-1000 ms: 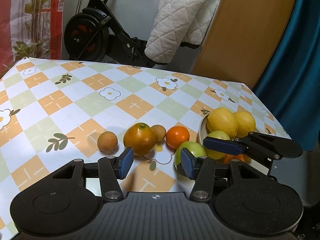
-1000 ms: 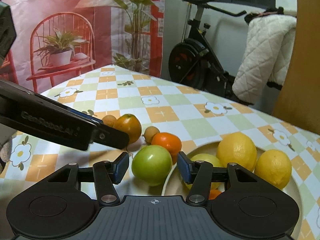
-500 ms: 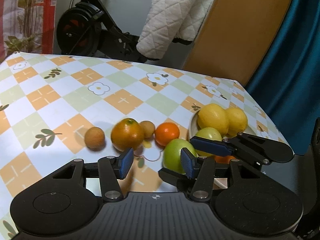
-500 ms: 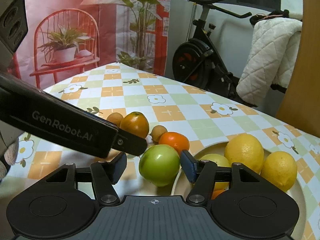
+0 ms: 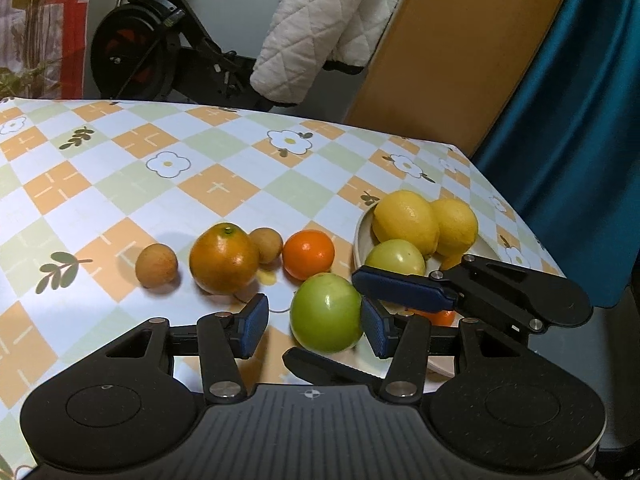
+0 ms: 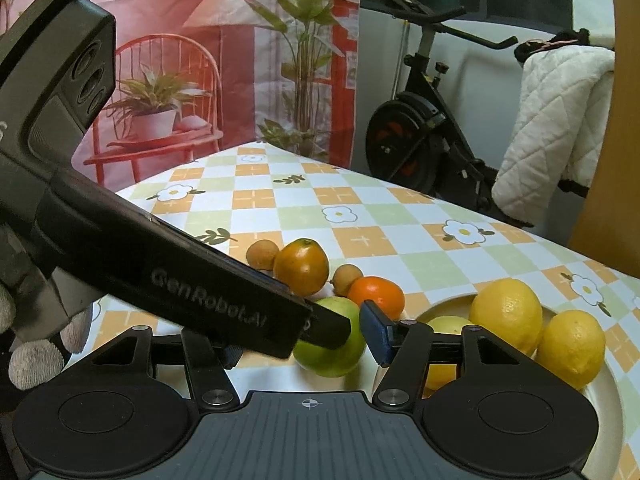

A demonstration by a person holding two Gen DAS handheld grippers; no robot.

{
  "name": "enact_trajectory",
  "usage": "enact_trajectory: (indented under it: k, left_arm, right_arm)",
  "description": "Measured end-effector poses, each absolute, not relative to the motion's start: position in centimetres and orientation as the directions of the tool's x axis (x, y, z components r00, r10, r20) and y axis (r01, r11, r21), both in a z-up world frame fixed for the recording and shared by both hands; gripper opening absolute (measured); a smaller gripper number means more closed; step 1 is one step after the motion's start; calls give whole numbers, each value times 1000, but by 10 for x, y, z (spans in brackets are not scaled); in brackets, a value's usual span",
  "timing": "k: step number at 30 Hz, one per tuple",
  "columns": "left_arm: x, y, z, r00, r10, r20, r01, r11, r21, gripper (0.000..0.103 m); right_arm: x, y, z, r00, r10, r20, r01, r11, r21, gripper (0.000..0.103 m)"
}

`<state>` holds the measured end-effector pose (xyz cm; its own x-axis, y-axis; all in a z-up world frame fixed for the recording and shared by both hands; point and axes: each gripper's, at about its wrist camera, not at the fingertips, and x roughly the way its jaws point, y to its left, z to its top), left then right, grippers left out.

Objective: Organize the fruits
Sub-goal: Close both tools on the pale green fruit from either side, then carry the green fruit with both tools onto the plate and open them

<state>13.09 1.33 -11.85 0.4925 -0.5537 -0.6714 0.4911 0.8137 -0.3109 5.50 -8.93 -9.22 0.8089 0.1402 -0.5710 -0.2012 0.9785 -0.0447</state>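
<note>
Round green apple [image 5: 326, 312] sat between the right gripper's [image 5: 352, 320] wide-parted fingers, seemingly ungripped; left gripper [image 5: 312, 322] gaped empty.

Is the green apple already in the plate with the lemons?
No, the green apple sits on the tablecloth just outside the plate.

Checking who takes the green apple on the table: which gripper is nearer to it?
Right. The right gripper straddles the green apple; the left gripper sits open beside it, one pad against it.
</note>
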Motion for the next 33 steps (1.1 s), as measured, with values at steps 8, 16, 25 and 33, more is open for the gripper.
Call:
enact_trajectory:
  k: [8, 16, 25, 33]
  left_arm:
    - [137, 18, -120, 492, -578, -652, 480, 804, -351, 44]
    - [137, 17, -120, 488, -582, -651, 483, 801, -355, 44]
    - [126, 10, -119, 491, -570, -659, 497, 804, -325, 42]
    - [110, 5, -107, 506, -574, -644, 502, 803, -321, 42]
  right_arm:
    - [59, -94, -96, 804, 87, -588, -169, 982, -86, 54]
    - [70, -92, -106, 779, 76, -623, -187, 976, -115, 45]
    - [65, -97, -106, 781, 102, -616, -178, 982, -64, 42]
    - [45, -105, -96, 806, 118, -580, -159, 987, -21, 42]
